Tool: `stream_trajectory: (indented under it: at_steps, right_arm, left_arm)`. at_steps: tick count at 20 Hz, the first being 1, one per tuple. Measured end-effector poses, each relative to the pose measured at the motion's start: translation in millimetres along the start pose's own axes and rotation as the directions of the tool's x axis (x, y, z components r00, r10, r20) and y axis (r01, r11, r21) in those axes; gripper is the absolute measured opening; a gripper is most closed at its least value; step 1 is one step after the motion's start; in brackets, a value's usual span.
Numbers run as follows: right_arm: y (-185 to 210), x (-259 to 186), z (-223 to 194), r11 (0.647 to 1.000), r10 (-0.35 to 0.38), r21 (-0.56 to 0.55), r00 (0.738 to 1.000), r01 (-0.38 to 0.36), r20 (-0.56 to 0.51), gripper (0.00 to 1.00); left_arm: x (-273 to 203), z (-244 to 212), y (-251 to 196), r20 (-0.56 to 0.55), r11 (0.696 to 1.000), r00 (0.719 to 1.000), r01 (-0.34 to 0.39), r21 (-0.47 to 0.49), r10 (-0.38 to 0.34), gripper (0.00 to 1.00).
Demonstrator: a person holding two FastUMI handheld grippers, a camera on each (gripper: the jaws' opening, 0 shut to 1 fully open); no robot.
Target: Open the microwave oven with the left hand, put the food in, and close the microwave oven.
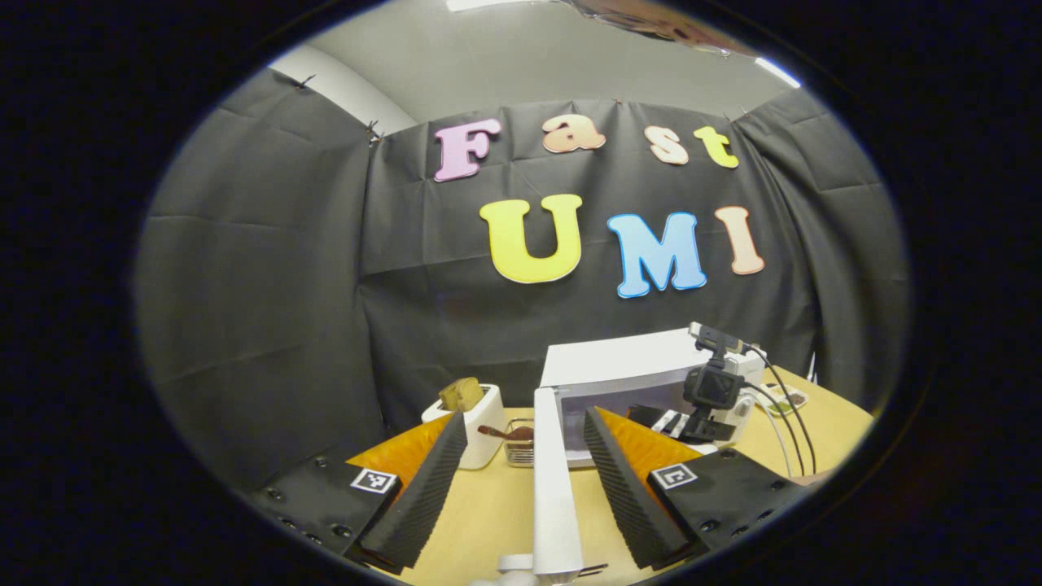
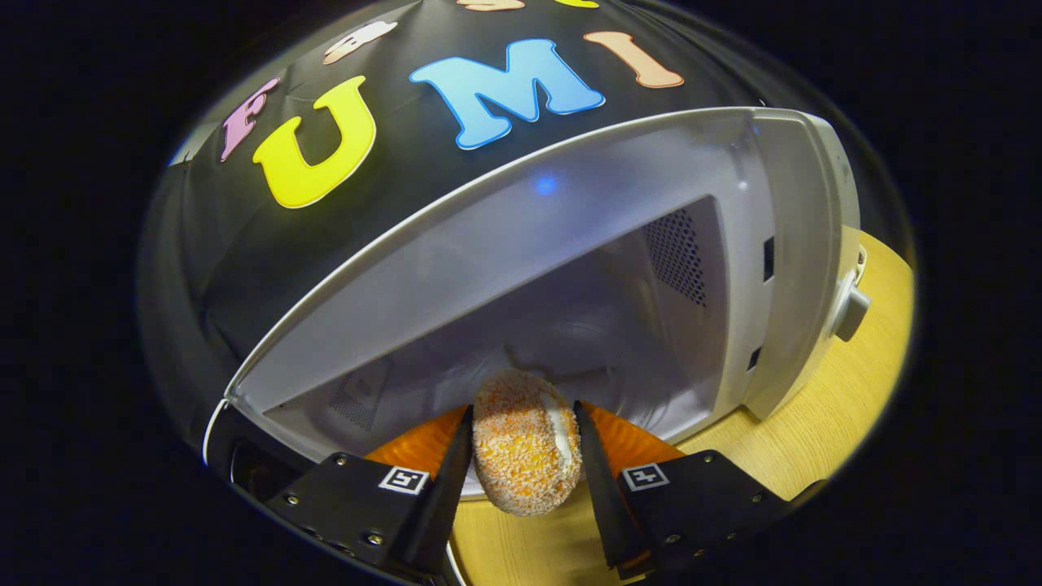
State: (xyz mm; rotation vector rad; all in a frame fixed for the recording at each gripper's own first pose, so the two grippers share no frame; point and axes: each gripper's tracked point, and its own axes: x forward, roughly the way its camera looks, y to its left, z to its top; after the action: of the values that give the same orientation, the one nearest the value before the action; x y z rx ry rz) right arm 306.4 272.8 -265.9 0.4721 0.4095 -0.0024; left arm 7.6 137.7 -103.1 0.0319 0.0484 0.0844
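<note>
Wood table (image 1: 496, 505) w/ microwave (image 1: 627, 370), toaster (image 1: 480, 423); black-cloth booth.

You are looking at a white toaster (image 1: 479, 429) sitting on the wooden table (image 1: 496, 513), with a slice of toast (image 1: 461, 394) sticking up out of its slot. At its three o'clock, just beside it, a small clear container (image 1: 518, 445) is holding something dark brown.

The left gripper view is looking from back over the desk (image 1: 488, 521) toward the microwave (image 1: 627, 382); the right gripper view is peering closely into the same microwave's (image 2: 570, 268) open cavity.
</note>
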Motion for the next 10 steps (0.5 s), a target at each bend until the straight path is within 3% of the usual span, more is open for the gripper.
stream_trajectory:
  at_steps: [4,7,8,10]
  right_arm:
    - [-3,18,-2,0.999,-0.051,-0.005,0.998,0.051,0.026,0.71]
    - [-14,13,-5,0.997,-0.080,-0.022,0.997,0.080,0.018,0.99]
    - [-17,10,-3,0.996,-0.080,-0.027,0.997,0.080,0.022,0.93]
    - [-23,0,0,0.995,-0.085,-0.043,0.996,0.087,0.029,0.98]
  left_arm:
    - [0,2,7,0.002,0.999,1.000,-0.024,0.023,0.024,0.97]
    - [-1,2,13,0.001,0.999,0.999,-0.042,0.026,0.042,0.97]
    - [-2,3,17,0.004,0.998,0.999,-0.052,0.025,0.052,0.98]
    - [-2,4,26,0.010,0.997,0.998,-0.069,0.029,0.068,0.99]
